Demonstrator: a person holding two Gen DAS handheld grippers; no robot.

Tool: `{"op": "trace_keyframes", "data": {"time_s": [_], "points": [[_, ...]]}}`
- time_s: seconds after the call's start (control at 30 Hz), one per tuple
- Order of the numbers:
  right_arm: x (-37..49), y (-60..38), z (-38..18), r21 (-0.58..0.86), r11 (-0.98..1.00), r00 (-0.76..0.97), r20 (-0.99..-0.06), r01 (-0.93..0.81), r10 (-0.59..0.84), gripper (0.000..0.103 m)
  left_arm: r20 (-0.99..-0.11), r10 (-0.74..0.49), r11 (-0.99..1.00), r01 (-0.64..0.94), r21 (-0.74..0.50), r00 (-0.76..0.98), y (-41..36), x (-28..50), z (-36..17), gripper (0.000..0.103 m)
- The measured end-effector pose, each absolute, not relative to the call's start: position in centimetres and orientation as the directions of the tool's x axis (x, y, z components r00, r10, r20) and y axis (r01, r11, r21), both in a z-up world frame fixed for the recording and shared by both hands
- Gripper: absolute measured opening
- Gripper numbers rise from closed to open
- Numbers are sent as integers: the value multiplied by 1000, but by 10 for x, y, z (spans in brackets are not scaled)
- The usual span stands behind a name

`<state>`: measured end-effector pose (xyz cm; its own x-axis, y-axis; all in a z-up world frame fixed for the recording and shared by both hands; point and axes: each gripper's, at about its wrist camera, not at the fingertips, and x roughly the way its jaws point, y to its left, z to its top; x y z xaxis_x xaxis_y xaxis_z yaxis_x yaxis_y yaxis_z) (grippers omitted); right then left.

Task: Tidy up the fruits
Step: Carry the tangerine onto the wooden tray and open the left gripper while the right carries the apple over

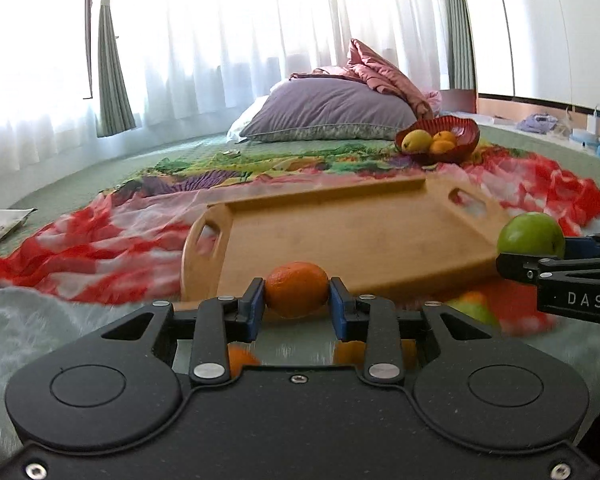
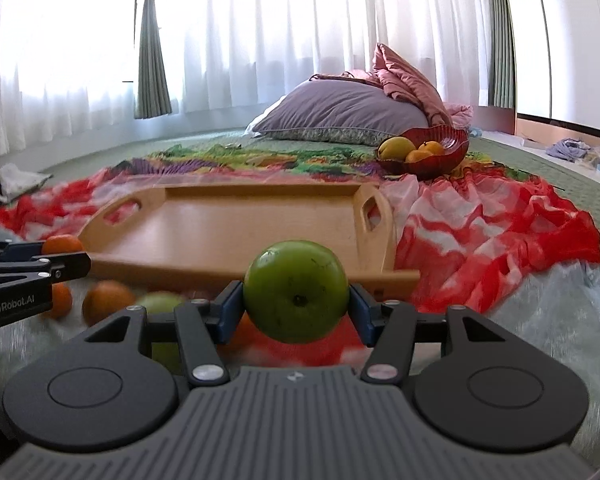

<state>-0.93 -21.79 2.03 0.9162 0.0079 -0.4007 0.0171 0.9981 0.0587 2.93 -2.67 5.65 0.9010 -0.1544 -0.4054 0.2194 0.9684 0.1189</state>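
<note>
The surface is a bed (image 2: 540, 168) under a green quilted cover, with a red, white and multicoloured cloth (image 2: 480, 224) spread over it and a pale fuzzy blanket (image 2: 540, 312) nearest the cameras; white sheer curtains (image 2: 260, 32) with green drapes fill the far wall of the room. A purple pillow (image 2: 340, 114) with pink bedding heaped on it lies at 12 o'clock, and a red bowl (image 2: 452, 148) sits at 1 o'clock just in front of it, holding one yellow fruit and two oranges. One wooden tray (image 2: 220, 232) with cut-out handles lies on the cloth between the bowl and the grippers, its floor bare. The left gripper (image 1: 297, 300) is clenched on one orange (image 1: 297, 289), held just before the tray's near edge. The right gripper (image 2: 296, 304) grasps one green apple (image 2: 296, 290), likewise at the tray's near rim; in the left view that apple shows at 3 o'clock. On the blanket below, at 9 o'clock in the right view, lie two loose oranges (image 2: 106, 302), blurred, and a blurred green fruit (image 2: 160, 304) beside them; a second green fruit below it is partly hidden by the gripper body
</note>
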Motion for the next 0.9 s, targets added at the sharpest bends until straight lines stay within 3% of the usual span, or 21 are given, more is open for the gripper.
{"op": "trace_keyframes", "data": {"time_s": [0.3, 0.57, 0.9], "points": [[69, -248, 50, 149, 989, 873, -483, 13, 61, 60, -479, -194, 971, 237, 31, 856, -30, 113, 84, 32], [112, -248, 32, 135, 991, 829, -557, 23, 57, 60, -554, -153, 976, 215, 47, 818, -39, 159, 59, 32], [122, -244, 21, 112, 994, 818, -573, 12, 54, 60, -590, -143, 976, 214, 52, 795, -48, 174, 36, 32]]}}
